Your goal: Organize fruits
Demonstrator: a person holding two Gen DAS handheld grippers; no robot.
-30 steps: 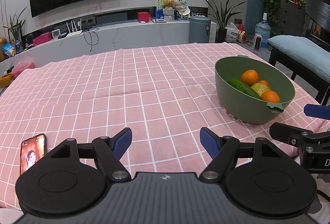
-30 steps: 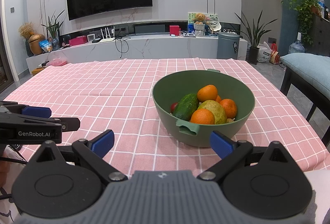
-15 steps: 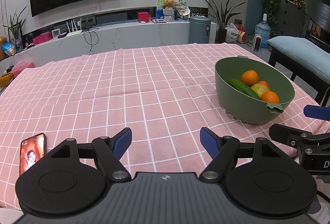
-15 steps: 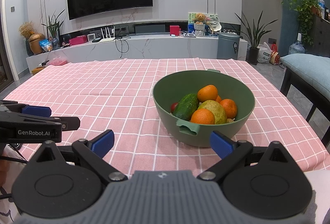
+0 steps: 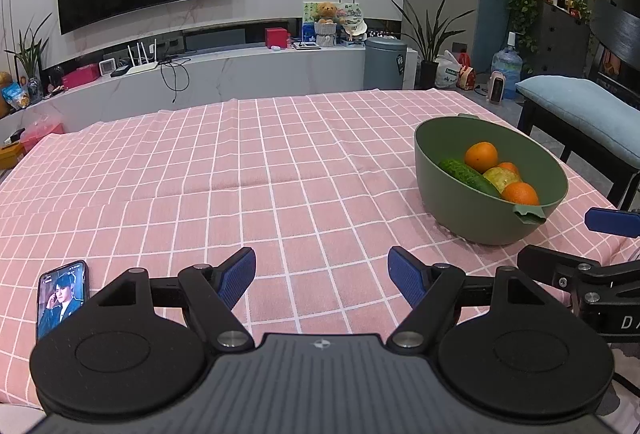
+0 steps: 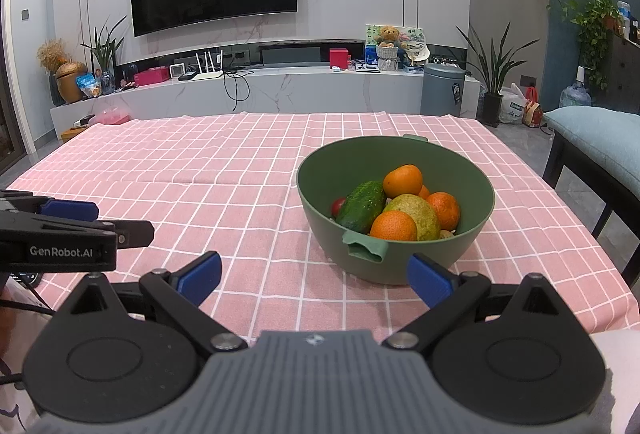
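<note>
Grippers, left (image 5: 321, 276) and right (image 6: 314, 280), gape wide, empty.

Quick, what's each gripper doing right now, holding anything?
Left gripper: open, holding nothing.
Right gripper: open, holding nothing, just short of the green bowl.

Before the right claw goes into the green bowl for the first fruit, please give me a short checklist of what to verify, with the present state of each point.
1. Right claw open, nothing held: ok.
2. Left claw open and empty, apart from the bowl: ok.
3. Green bowl upright on the pink tablecloth, just ahead of the right claw: ok.
4. Top orange uncovered, free to grasp from above: ok.
5. Cucumber leans beside it and could shift: cannot tell.
6. Place to put the fruits, such as a plate or tray: not ok, none is visible; only a phone lies on the cloth.
</note>
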